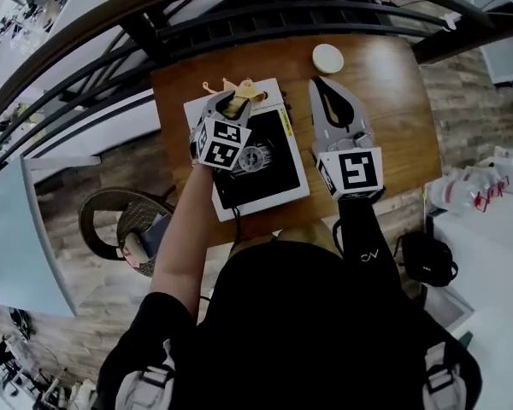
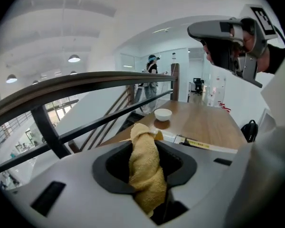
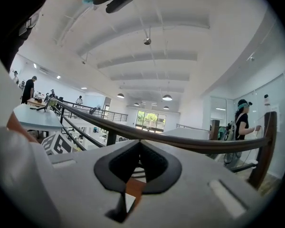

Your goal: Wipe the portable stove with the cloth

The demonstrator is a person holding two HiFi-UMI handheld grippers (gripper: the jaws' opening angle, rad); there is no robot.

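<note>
The portable stove [image 1: 269, 173] lies flat on the wooden table [image 1: 385, 84], its dark top facing up, just in front of me. The yellow cloth [image 1: 237, 92] is at the stove's far edge, pinched in my left gripper [image 1: 231, 102]. In the left gripper view, the cloth [image 2: 145, 170] is bunched into a roll that runs along the jaws and pokes out past their tips, with the jaws clamped on its middle. From the cloth, nearly the whole stove top lies back toward me, so I judge the wiping stroke should be a pull from the far edge to the near one, along the line the left gripper already points. My right gripper [image 1: 325, 88] hangs over bare wood just right of the stove, its jaws pressed together on nothing. The left is plainly the working hand. A white bowl [image 1: 327, 58] stands beyond the stove to the right, well clear of that stroke. The dark railing [image 1: 239, 24] runs beyond the table's far edge, so there is little room to push forward.
</note>
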